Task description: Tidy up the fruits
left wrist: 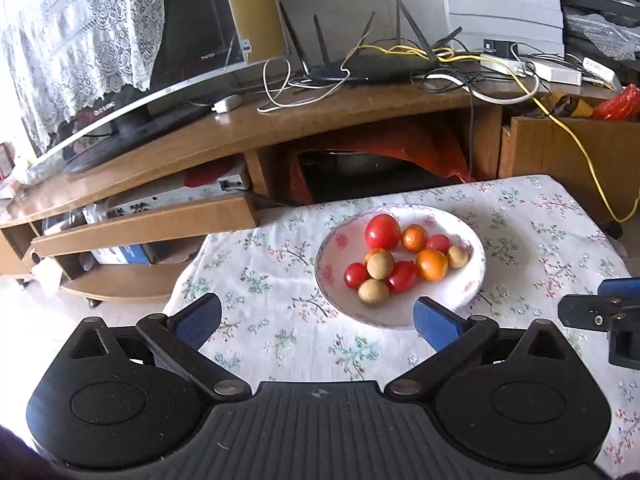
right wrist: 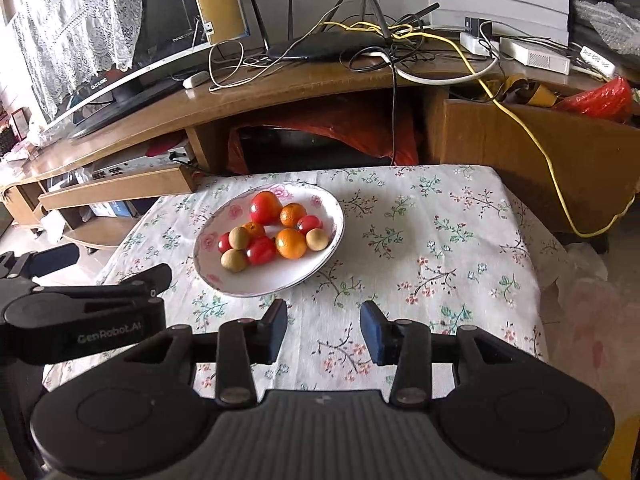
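**Fruit plate sits ahead of both tongs, nearer the left one**

The table (right wrist: 460,248), under a floral cloth, fills the near field of both views; past its far edge runs a wooden TV stand (right wrist: 280,92) with a router (right wrist: 320,46) and a tangle of cables on it.

The plate (left wrist: 460,236) stands on the cloth. From the left gripper (left wrist: 318,318) it lies at about 1 o'clock, its near rim just beyond the right-hand fingertip. From the right gripper (right wrist: 324,328) it lies at about 11 o'clock, a little further off. So the left hand looks the nearer one.

In the plate the fruits are heaped together and touching: a large tomato (left wrist: 382,232) at the far side, oranges such as the one at (left wrist: 432,265), small red tomatoes (left wrist: 402,276), and tan round fruits, the nearest (left wrist: 373,292) at the pile's near edge. All are round, so no long axis governs the approach.

Both tongs are empty, the left spread wide, the right at a middling gap. Nothing stands between either and the plate; the crowding of the fruits is the likely hindrance.
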`<state>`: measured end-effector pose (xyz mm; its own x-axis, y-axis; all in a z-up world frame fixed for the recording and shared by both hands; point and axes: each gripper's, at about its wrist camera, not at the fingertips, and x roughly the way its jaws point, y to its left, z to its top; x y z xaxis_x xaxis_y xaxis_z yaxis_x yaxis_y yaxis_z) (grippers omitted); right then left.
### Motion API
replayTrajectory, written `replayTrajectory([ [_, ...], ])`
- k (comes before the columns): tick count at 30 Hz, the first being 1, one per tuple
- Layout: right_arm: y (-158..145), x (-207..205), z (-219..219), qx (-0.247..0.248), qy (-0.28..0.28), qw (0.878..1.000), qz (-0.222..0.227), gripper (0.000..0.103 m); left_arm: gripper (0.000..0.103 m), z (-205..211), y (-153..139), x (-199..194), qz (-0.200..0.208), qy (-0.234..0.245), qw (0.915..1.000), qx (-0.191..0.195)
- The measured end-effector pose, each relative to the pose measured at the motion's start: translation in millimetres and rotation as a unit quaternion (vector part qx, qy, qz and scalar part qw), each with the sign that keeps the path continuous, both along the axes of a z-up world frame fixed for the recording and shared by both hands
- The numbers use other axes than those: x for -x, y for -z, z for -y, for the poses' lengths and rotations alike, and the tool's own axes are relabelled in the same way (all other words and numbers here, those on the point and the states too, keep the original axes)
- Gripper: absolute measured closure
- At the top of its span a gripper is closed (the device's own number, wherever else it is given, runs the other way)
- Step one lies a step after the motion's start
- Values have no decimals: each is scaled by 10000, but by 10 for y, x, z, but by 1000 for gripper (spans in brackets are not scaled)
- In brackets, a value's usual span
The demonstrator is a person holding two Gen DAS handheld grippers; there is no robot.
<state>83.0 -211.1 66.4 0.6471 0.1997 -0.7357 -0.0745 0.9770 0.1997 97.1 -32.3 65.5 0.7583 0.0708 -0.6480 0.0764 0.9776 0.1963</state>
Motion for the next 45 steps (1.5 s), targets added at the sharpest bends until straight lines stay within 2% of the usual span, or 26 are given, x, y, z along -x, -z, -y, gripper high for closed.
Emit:
replayTrajectory([
  [4,-19,80,-18,-36,-18,10000,18,71,0,-23,-9,93,-144,136,9995,257],
  [9,-46,194,-13,-7,28,10000,32,71,0,-22,30,171,-291,175,9992,220],
  [13,-32,299,-10,17,33,10000,-39,71,0,-77,59,241,-531,176,9973,466],
  [20,33,446,-27,90,20,9997,-214,71,0,-96,130,375,-876,242,9939,629],
  [27,83,590,-78,88,-77,9994,-335,70,0,-135,122,468,-913,145,9932,711],
  [45,105,822,-187,70,-226,9989,-413,66,0,-154,134,692,-987,248,9916,798],
])
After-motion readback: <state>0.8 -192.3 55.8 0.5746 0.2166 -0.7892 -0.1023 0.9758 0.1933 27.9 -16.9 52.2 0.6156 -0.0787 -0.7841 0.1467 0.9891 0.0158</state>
